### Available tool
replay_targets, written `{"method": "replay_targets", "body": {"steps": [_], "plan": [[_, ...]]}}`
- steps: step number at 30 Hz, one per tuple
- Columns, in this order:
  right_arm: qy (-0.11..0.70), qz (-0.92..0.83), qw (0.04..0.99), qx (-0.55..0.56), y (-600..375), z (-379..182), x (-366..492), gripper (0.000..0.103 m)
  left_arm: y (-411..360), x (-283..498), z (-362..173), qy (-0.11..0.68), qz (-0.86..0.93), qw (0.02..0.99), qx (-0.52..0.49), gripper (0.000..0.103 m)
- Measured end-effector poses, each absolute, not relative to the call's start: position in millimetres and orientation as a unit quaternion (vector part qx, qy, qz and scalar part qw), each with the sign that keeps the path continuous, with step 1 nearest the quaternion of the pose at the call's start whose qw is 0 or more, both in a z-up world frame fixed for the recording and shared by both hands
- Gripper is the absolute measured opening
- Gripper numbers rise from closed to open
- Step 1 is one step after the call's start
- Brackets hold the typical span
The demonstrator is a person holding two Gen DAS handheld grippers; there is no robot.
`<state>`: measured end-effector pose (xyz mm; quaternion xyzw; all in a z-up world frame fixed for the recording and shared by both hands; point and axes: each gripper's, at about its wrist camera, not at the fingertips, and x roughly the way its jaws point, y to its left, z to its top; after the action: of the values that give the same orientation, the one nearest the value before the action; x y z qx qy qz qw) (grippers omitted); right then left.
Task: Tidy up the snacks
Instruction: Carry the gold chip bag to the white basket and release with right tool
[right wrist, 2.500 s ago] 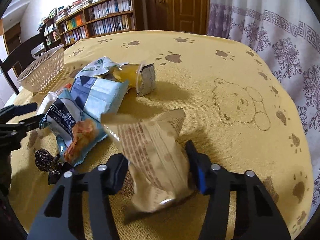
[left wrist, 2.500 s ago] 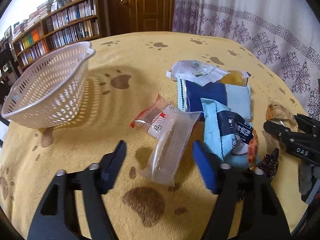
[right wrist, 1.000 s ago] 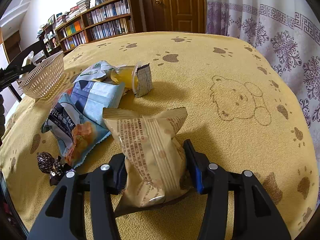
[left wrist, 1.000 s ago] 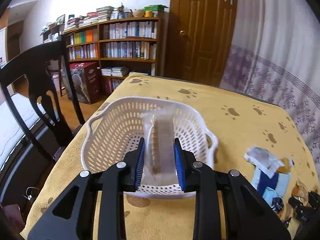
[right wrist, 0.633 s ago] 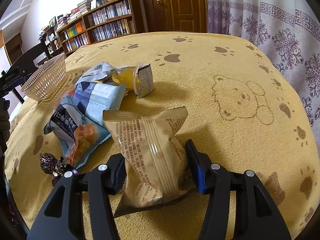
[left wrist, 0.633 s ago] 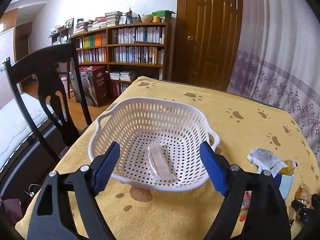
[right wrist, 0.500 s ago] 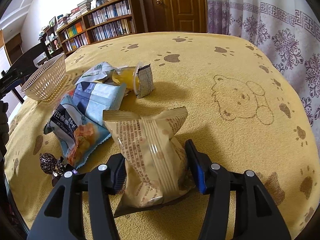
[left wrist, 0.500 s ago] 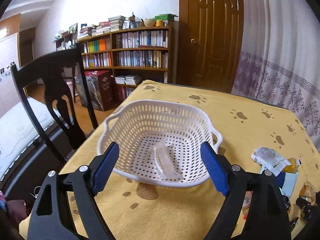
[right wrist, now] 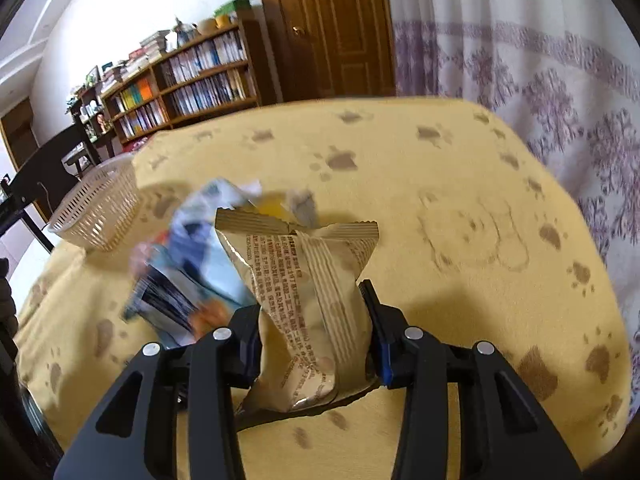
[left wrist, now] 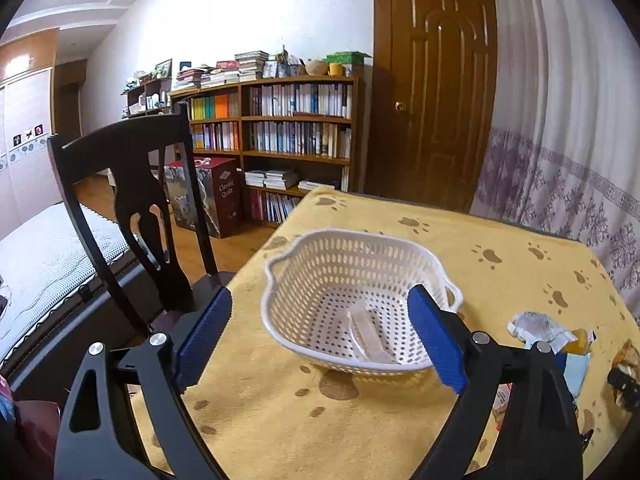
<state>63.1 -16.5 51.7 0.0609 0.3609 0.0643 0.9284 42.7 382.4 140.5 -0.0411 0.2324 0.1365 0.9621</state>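
The left gripper (left wrist: 320, 336) hangs with jaws spread wide before a white perforated basket (left wrist: 320, 264) on the paw-print tablecloth (left wrist: 500, 248); only this view shows the clear-wrapped snack (left wrist: 366, 334) lying inside it. The right wrist view shows the right gripper (right wrist: 316, 340) clamped on a tan snack bag (right wrist: 304, 292), with a motion-blurred heap, seemingly blue packets (right wrist: 188, 276), beside it.
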Motion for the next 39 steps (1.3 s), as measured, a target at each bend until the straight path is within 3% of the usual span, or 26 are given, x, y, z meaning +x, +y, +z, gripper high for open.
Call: {"method": "replay_targets", "body": {"steps": [5,13,22,25,30,39], "plan": [[0.342,0.111,0.931,0.063,26,82,78,0.042,403,33,154,0.217,0.179,0.959,-0.026,0.096],[0.328,0.200,0.922,0.048,134,116,122,0.042,444,12,169,0.195,0.179,0.960,-0.087,0.096],[0.351,0.255,0.901,0.020,248,122,166,0.043,480,4,176,0.181,0.195,0.955,-0.129,0.096],[0.365,0.257,0.894,0.013,273,116,181,0.046,488,3,174,0.181,0.196,0.953,-0.144,0.096],[0.369,0.256,0.893,0.024,289,108,192,0.065,491,4,172,0.183,0.194,0.951,-0.154,0.097],[0.347,0.242,0.906,0.033,266,116,172,0.065,475,6,173,0.184,0.173,0.957,-0.143,0.097]]}}
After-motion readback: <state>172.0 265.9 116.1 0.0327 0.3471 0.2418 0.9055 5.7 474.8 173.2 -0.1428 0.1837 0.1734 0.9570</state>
